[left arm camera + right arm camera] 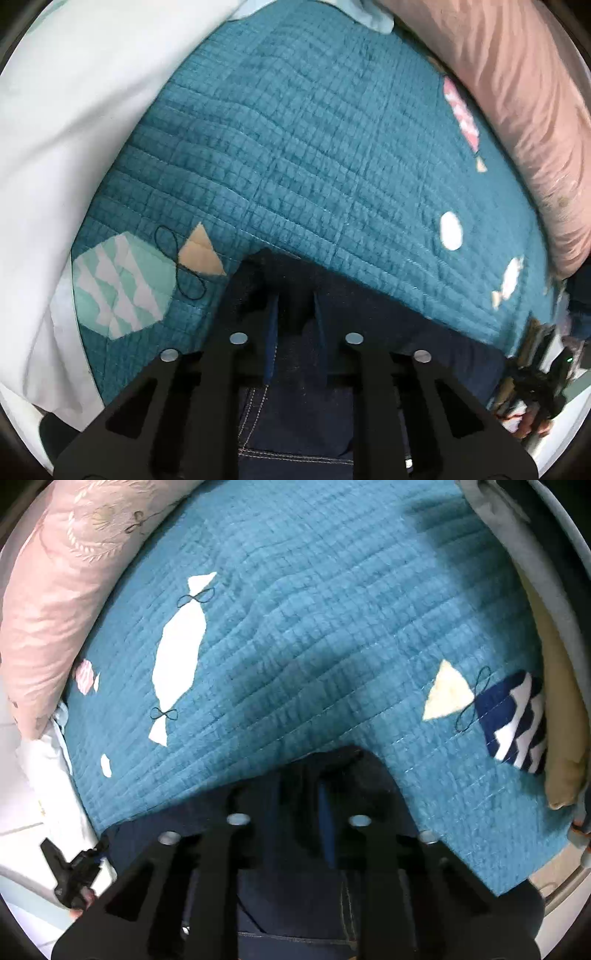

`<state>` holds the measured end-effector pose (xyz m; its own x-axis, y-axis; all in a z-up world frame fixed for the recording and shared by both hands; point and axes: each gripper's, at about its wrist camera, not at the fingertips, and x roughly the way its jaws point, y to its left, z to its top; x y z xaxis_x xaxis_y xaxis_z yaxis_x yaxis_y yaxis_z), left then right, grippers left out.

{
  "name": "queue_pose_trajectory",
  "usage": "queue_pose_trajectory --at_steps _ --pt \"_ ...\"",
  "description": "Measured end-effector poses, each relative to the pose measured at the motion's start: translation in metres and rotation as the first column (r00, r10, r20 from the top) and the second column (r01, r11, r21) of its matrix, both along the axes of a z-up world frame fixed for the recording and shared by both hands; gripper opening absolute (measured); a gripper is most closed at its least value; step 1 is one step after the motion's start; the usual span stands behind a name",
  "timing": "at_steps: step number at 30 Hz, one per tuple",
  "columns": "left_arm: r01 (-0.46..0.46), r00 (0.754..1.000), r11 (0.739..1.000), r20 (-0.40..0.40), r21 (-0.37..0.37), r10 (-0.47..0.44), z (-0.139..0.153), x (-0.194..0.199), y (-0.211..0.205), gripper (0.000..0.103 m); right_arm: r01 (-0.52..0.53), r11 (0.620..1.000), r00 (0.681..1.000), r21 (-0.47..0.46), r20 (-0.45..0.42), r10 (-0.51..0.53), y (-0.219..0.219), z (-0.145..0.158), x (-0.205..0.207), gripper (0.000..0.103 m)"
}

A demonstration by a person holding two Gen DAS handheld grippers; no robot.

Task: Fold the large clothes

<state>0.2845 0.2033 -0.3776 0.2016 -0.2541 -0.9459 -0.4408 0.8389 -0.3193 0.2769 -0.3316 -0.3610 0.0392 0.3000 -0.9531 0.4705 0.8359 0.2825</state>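
While both claws point steeply down, a teal quilted bedspread [314,155] fills the space ahead of them, printed with candy shapes: a mint striped hexagon [122,284] ahead-left of the left gripper [293,314], a long white candy [181,650] ahead-left of the right gripper [325,794], a navy striped one [517,720] ahead-right of it. Pink pillow [517,110] lies far right of the left claw; same pillow sits far left in the right wrist view. White bedding [66,147] bunches left of the left claw. Tan cushion [565,720] sits far right of the right claw. Dark denim jeans [295,424] lie on the bedspread directly under and between both sets of fingers, stitched seams showing near the bottom. Left claw: jaws pulled close, pinching a fold of the denim. Right claw: jaws nearly together, pinching denim edge too. Left claw's black body peeks in at lower left of the right wrist view.
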Motion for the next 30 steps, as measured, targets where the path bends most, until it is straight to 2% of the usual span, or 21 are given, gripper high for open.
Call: queue_pose_trajectory --at_steps 4,6,7,10,15,19,21,24,25,26,28,29,30 --pt "-0.024 0.997 0.999 0.070 -0.028 0.026 0.010 -0.010 0.006 0.011 -0.029 1.000 0.997 -0.007 0.068 0.029 0.003 0.014 -0.006 0.006" --pt "-0.009 0.995 1.000 0.100 -0.014 0.010 0.018 -0.014 0.004 0.010 -0.013 1.000 0.995 0.025 0.095 0.011 -0.001 0.024 -0.010 0.006" --pt "-0.010 0.994 1.000 0.113 -0.018 0.012 0.023 -0.016 0.004 0.009 0.011 0.998 0.993 0.061 0.115 -0.018 -0.005 0.032 -0.011 0.003" --pt "-0.011 0.987 0.999 0.157 -0.051 0.019 0.041 -0.021 0.006 0.007 0.011 0.997 0.987 0.074 0.160 -0.023 -0.010 0.051 -0.014 0.002" --pt "0.018 0.971 0.998 0.238 -0.054 -0.005 0.077 -0.026 0.001 0.005 -0.027 0.997 0.972 0.072 0.236 0.009 0.001 0.081 -0.018 0.002" --pt "0.015 0.962 0.997 0.273 -0.069 0.004 0.096 -0.028 0.001 0.004 -0.013 0.994 0.963 0.111 0.269 -0.017 0.004 0.099 -0.018 0.002" --pt "0.009 0.952 0.998 0.306 -0.061 0.010 0.108 -0.031 0.004 0.001 -0.014 0.993 0.955 0.121 0.295 -0.022 0.007 0.109 -0.017 0.002" --pt "-0.026 0.899 0.998 0.436 -0.063 0.051 0.145 -0.037 0.020 0.000 -0.022 0.992 0.944 0.126 0.328 -0.021 0.009 0.127 -0.014 0.002" --pt "-0.022 0.893 0.996 0.445 -0.088 0.060 0.155 -0.034 0.026 0.000 -0.022 0.991 0.943 0.129 0.331 -0.022 0.010 0.131 -0.012 0.002" --pt "-0.019 0.895 0.994 0.442 -0.107 0.065 0.162 -0.030 0.031 0.000 -0.035 0.991 0.939 0.131 0.344 -0.012 0.014 0.135 -0.008 0.002" --pt "0.010 0.895 0.997 0.445 -0.073 0.024 0.175 -0.024 0.031 0.000 -0.048 0.995 0.943 0.090 0.333 0.016 0.021 0.135 -0.001 0.002" --pt "0.061 0.907 0.997 0.419 -0.046 -0.036 0.175 -0.020 0.025 0.000 -0.036 0.996 0.948 0.084 0.319 0.007 0.021 0.130 0.001 0.002" --pt "0.074 0.919 0.997 0.391 -0.027 -0.057 0.171 -0.020 0.021 0.000 -0.034 0.997 0.952 0.075 0.306 0.009 0.022 0.126 0.003 0.002"
